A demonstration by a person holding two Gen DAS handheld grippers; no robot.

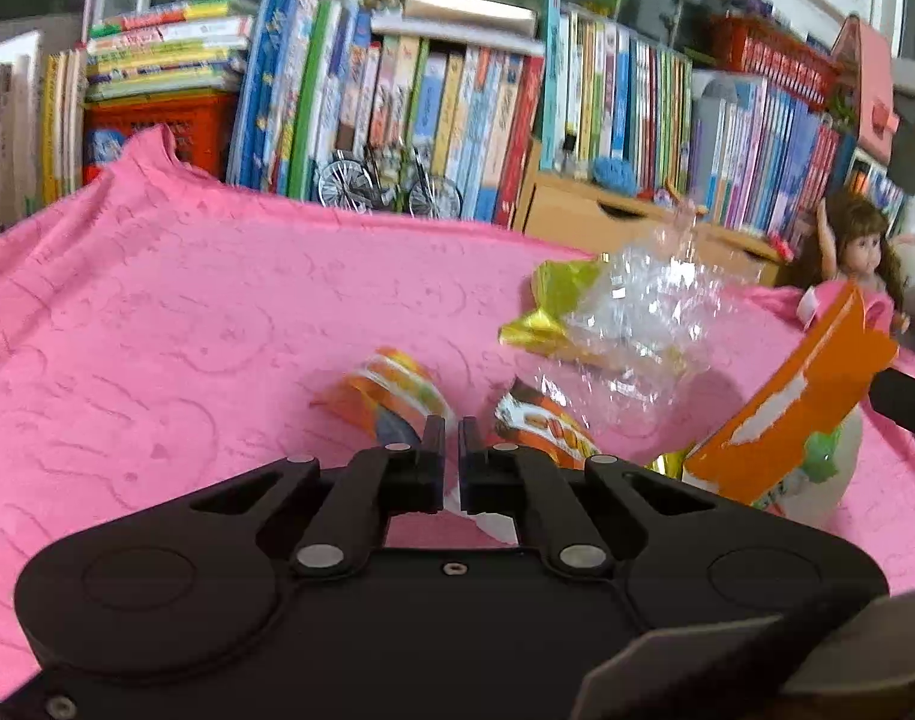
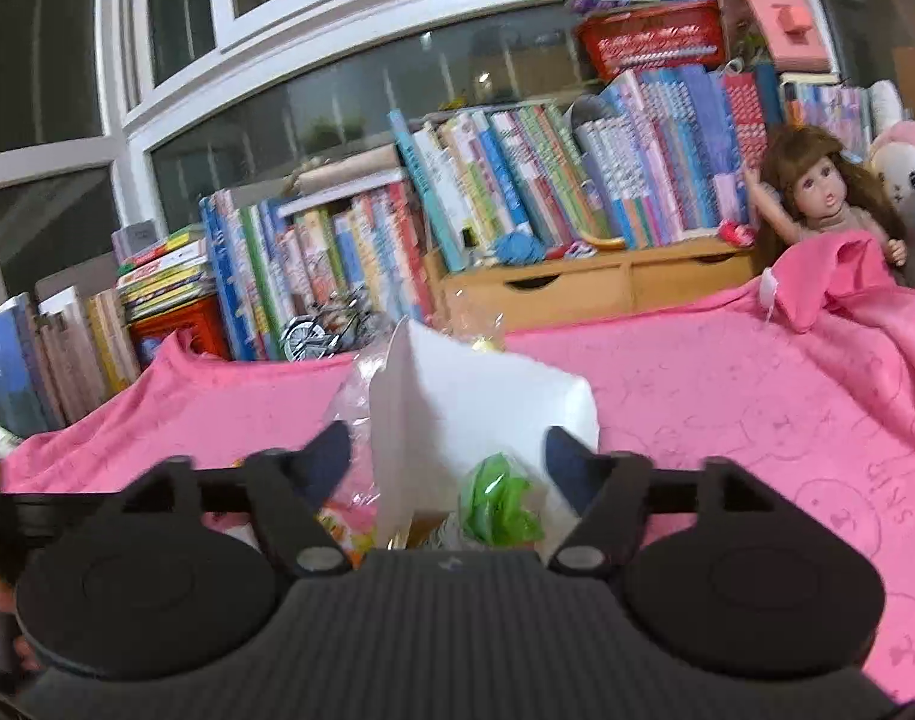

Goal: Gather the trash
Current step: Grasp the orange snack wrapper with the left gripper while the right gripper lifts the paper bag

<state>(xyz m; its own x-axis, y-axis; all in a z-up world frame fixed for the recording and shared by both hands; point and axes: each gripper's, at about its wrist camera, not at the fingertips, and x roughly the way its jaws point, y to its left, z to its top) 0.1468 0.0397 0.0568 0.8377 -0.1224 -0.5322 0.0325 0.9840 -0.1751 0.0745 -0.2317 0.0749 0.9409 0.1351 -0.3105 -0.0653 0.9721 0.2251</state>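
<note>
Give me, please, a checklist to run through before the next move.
1. Right gripper open: ok.
2. Torn orange cardboard pack between its jaws: ok.
3. Pack gripped: not ok, a gap shows beside one jaw.
4. Left gripper empty: cannot tell, jaws nearly shut.
5. Crumpled clear plastic film and orange snack wrappers collected: not ok, lying on the pink cloth.

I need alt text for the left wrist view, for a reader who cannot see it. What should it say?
The left tool, nearly shut, hovers low over a pink cloth by two orange snack wrappers. Behind them lie crumpled clear plastic and a gold wrapper; an orange torn carton stands at right. Books and a doll fill the background.
</note>
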